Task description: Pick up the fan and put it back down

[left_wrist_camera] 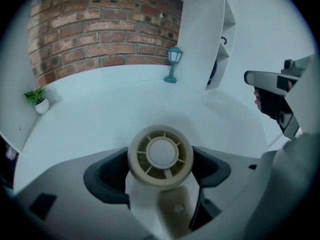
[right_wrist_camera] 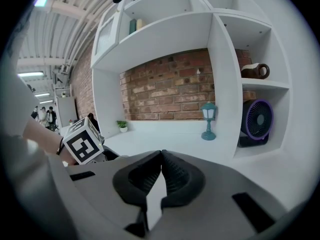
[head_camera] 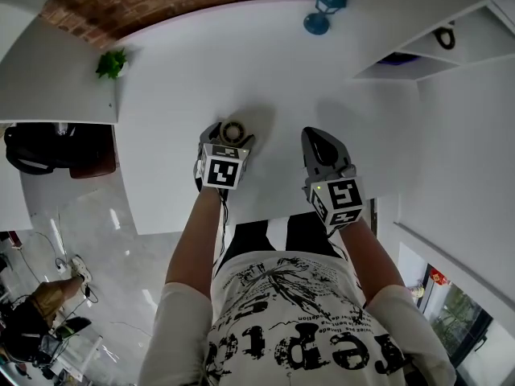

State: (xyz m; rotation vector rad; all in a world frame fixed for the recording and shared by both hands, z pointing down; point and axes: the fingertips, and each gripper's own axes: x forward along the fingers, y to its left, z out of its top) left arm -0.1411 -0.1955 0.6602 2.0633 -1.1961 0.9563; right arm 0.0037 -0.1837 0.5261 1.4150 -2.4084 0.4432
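A small cream-coloured round fan with a pale hub and a short stem below it sits between the dark pads of my left gripper, which is shut on it. In the head view the fan shows at the tip of my left gripper, over the white table near its front edge; I cannot tell whether it touches the top. My right gripper is a hand's width to the right, its jaws pressed together with nothing in them.
A teal lantern lamp stands at the table's back right and a small potted plant at the back left. White shelves on the right hold a black fan with a purple rim. A brick wall runs behind.
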